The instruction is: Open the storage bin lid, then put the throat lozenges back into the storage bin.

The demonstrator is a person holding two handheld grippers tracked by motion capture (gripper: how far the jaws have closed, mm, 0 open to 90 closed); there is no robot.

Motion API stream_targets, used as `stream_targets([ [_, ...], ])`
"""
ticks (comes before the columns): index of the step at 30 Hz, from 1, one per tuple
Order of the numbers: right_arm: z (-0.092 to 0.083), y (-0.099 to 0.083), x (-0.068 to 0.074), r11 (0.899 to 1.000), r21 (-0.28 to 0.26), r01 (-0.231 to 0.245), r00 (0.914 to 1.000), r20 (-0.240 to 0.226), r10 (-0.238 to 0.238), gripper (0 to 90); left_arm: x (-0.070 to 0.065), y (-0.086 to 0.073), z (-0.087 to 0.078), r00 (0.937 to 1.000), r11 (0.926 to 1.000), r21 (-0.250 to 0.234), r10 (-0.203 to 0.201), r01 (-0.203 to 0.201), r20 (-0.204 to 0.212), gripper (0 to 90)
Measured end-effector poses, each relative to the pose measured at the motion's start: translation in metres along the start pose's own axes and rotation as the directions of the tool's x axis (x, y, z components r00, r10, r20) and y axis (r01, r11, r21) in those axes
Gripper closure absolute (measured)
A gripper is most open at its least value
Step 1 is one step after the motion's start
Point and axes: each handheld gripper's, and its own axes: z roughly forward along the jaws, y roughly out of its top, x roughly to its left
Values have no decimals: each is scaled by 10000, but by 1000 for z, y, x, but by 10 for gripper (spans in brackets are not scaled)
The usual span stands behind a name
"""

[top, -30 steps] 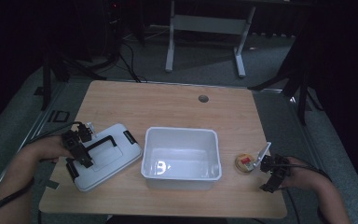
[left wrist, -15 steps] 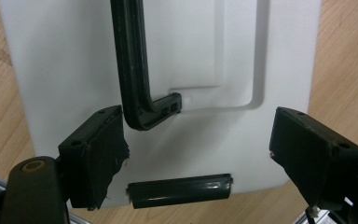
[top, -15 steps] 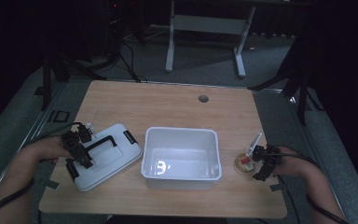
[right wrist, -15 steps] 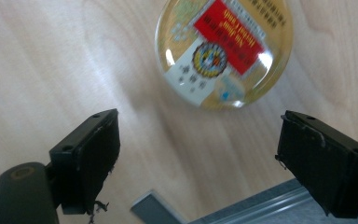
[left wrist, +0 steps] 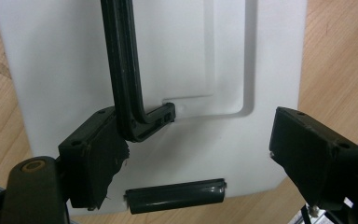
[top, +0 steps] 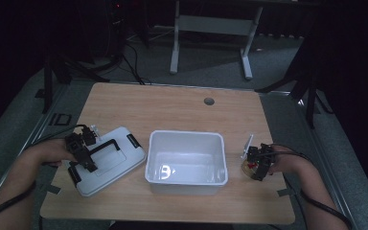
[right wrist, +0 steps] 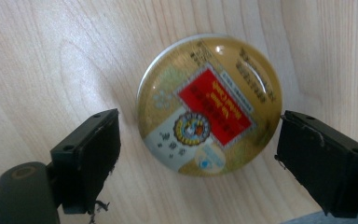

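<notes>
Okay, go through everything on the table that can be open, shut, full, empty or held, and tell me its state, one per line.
White rectangular plastic bin: uncovered, upright, empty.
White plastic lid with black handle: off the bin, flat on the table to its left.
Round gold tin with red label: lid on, lying flat, not gripped.
Left gripper: open, over the lid by its handle.
Right gripper: open, jaws on either side of the tin.

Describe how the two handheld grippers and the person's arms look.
Both the left gripper and the right gripper are black, each with two blocky black jaws whose pad edges look worn and frayed. A dark cable trails from each along the forearm. A small pale plate stands up from the right gripper. The forearms show no sleeves.
</notes>
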Motion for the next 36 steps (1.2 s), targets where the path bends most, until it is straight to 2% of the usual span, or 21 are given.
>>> stream_targets([
  [2, 1, 2, 1, 10000, 45, 85, 10000, 30, -85, 127, 0, 0, -1, 10000, 10000, -17, -40, 40, 33, 176],
  [3, 2, 5, 2, 9994, 155, 324, 9994, 124, -326, 111, 0, 1, -1, 10000, 10000, -33, -64, 64, 62, 176],
  [8, 7, 10, 0, 9992, 319, 258, 9975, 645, -278, 111, 0, 1, -1, 9999, 10000, -14, -83, 83, 65, 176],
  [13, 11, 13, -2, 9985, 460, 311, 9990, 312, -326, 115, 0, 0, 0, 9998, 9999, -17, -123, 124, 130, 176],
  [14, 12, 13, -2, 9977, 528, 418, 9986, 306, -434, 143, 0, 0, 0, 9998, 9999, 30, -115, 115, 138, 176],
  [15, 13, 13, -2, 9962, 487, 720, 9972, 176, -729, 167, 0, 0, 0, 9998, 9999, 37, -133, 133, 148, 176],
  [18, 14, 13, -1, 9921, 500, 1154, 9930, 212, -1165, 195, 0, 0, 0, 9998, 9999, 49, -139, 138, 161, 175],
  [21, 13, 14, -1, 9879, 521, 1457, 9892, 107, -1465, 200, 0, 0, 1, 9997, 9999, 40, -152, 151, 169, 176],
  [23, 12, 14, 0, 9872, 638, 1459, 9892, 32, -1464, 201, -1, 0, 2, 9997, 9999, 52, -155, 154, 187, 176],
  [29, -6, 15, 8, 9826, 632, 1747, 9845, 76, -1755, 202, -1, -1, 0, 9998, 9998, 146, -120, 117, 174, 176],
  [36, -40, 16, 17, 9793, 672, 1907, 9786, 654, -1951, 202, -2, -1, -5, 9998, 9998, 100, -160, 159, 86, 176],
])
